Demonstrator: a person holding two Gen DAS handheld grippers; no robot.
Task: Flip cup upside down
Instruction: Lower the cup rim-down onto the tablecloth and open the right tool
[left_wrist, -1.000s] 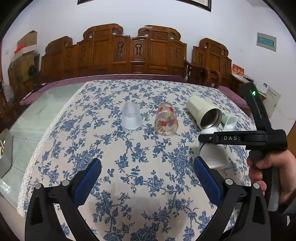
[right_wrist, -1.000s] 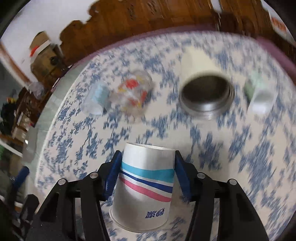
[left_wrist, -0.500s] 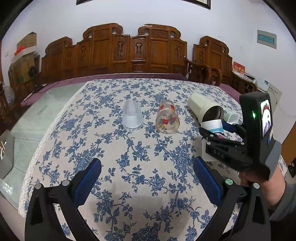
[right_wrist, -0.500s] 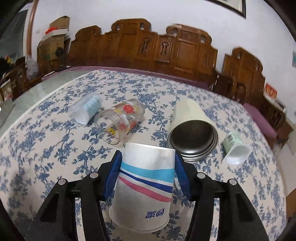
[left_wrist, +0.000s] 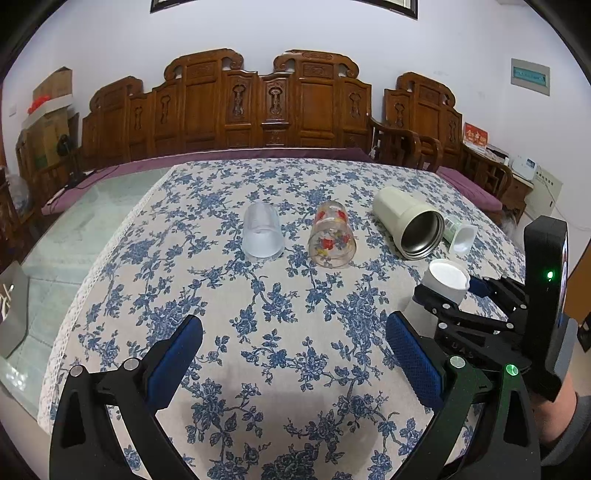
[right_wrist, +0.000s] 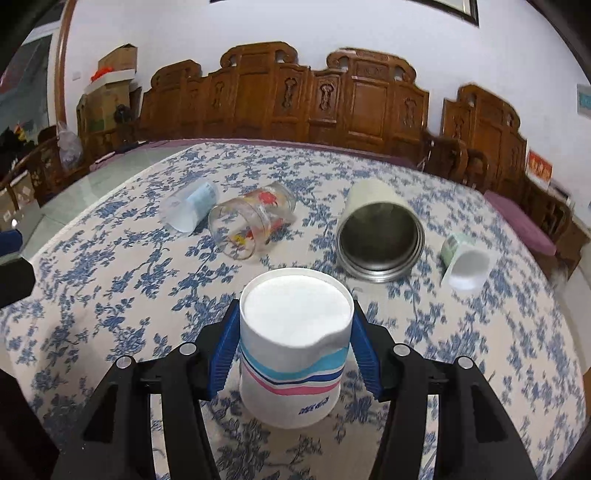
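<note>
A white paper cup (right_wrist: 293, 347) with blue and pink stripes stands upside down, its flat base facing up, with its rim low over or on the floral tablecloth (right_wrist: 110, 288). My right gripper (right_wrist: 293, 343) is shut on the cup's sides near the base, which is dented at the front. In the left wrist view the cup (left_wrist: 445, 282) sits at the right, held by the right gripper (left_wrist: 447, 291). My left gripper (left_wrist: 291, 358) is open and empty above the near part of the table.
Lying on their sides behind the paper cup are a frosted plastic cup (left_wrist: 262, 234), a glass with red flowers (left_wrist: 330, 236), a cream steel-lined tumbler (left_wrist: 408, 225) and a small green-and-white cup (left_wrist: 460, 236). Carved wooden chairs (left_wrist: 266, 107) line the far side.
My right gripper has turned the paper cup over and lowered it: its base now faces up. The left gripper has not moved.
</note>
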